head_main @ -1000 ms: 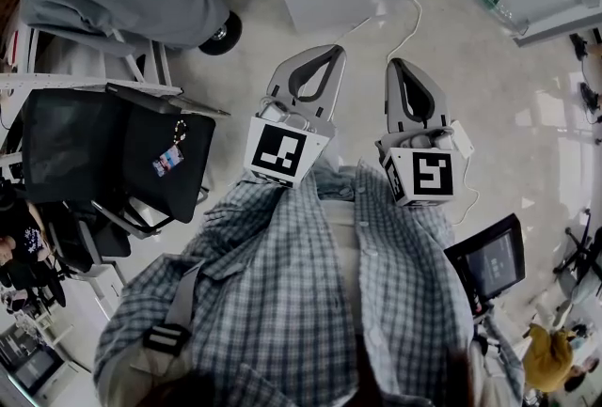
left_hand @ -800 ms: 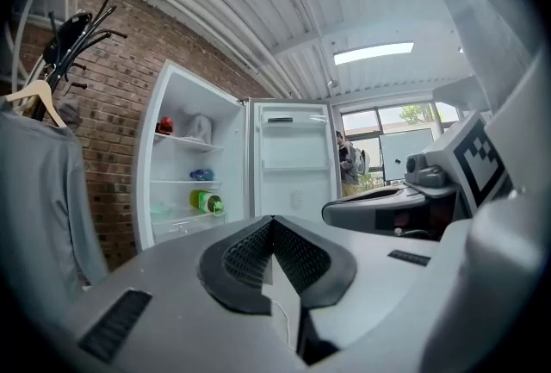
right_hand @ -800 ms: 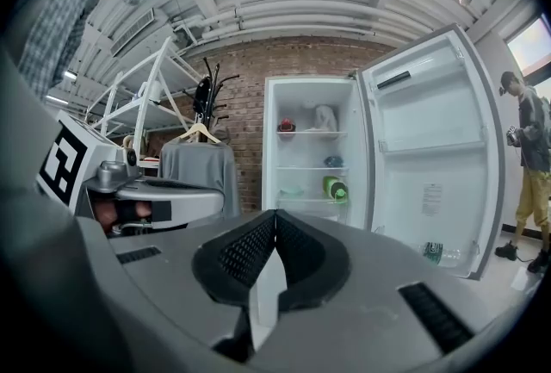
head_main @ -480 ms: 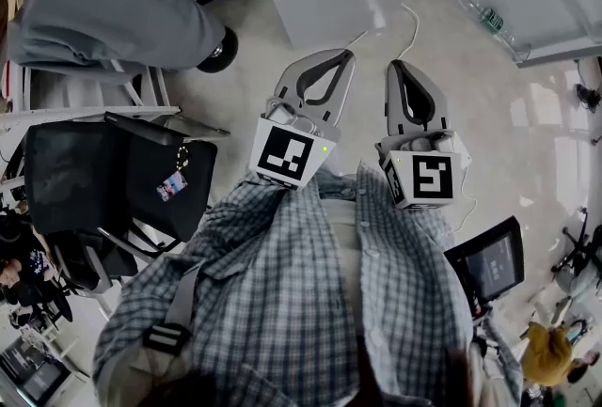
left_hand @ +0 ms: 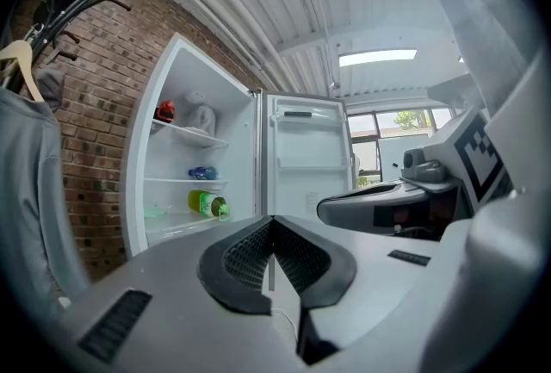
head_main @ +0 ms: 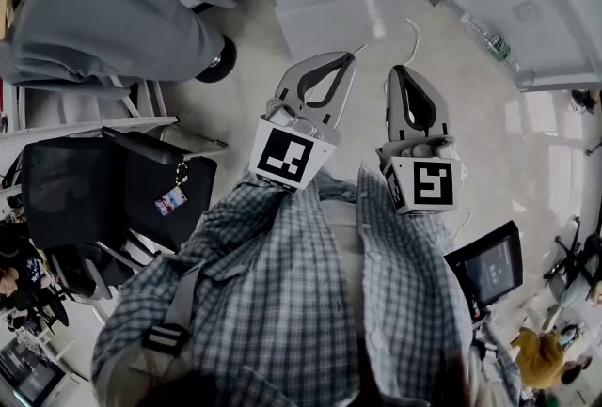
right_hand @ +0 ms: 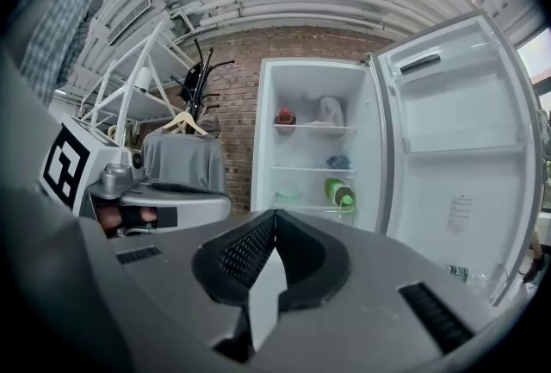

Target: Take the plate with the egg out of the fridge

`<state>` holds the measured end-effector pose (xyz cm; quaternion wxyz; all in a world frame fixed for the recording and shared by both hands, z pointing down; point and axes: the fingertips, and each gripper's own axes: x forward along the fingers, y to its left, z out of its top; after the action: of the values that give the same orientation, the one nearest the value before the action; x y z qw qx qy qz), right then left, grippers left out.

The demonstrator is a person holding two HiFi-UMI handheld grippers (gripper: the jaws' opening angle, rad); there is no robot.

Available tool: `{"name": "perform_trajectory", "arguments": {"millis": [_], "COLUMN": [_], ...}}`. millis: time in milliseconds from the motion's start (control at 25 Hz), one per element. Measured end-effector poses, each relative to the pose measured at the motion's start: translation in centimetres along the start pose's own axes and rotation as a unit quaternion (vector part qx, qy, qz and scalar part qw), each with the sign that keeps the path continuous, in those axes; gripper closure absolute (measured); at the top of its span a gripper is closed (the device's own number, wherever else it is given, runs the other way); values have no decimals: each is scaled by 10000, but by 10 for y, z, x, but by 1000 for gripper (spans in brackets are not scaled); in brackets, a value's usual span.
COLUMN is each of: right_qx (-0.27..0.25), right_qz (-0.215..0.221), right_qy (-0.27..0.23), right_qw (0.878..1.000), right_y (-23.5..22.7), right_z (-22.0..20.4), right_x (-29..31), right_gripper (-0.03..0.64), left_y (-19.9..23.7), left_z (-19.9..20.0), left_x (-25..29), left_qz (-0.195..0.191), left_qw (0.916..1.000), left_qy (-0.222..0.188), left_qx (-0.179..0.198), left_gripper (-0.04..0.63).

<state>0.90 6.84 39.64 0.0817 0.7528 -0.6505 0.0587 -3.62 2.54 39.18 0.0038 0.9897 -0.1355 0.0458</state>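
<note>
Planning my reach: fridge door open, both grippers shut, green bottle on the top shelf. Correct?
No: the green bottle lies on a lower shelf, below the top shelf and its red thing, as the right gripper view shows. The rest holds.

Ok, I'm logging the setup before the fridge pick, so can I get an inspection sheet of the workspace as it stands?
Surface: pale glossy floor between person and fridge.
Job's things: white fridge, its door swung open; pale green dish on a lower shelf, egg not discernible.
Clutter: green bottle lying beside that dish; blue item above; red item and white item on top shelf.
Grippers: left gripper and right gripper shut, empty, short of the fridge.
Cables: white cable on the floor.
Surroundings: brick wall, grey garment on a hanger, black chair.
</note>
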Motion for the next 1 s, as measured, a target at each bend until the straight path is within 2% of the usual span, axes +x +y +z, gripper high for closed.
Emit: {"name": "perform_trajectory", "arguments": {"millis": [360,720,1000], "right_qx": [-76,-96,-85], "right_qz": [-8,13,145], "right_qy": [40,56,71], "right_qw": [10000,9999,9998], "right_y": [1,-1,-30], "right_z": [10,12,3], "right_x": [18,33,71], "right_gripper": [611,611,611], "left_y": [24,44,61], "left_z": [9,9,1], "left_x": [6,7,42], "left_qz": [12,191,453], "left_qw": [10000,9997,9988], "left_qy": [-71,-102,-121], "left_qx": [-35,-88,-132], "left_gripper": [589,589,589]}}
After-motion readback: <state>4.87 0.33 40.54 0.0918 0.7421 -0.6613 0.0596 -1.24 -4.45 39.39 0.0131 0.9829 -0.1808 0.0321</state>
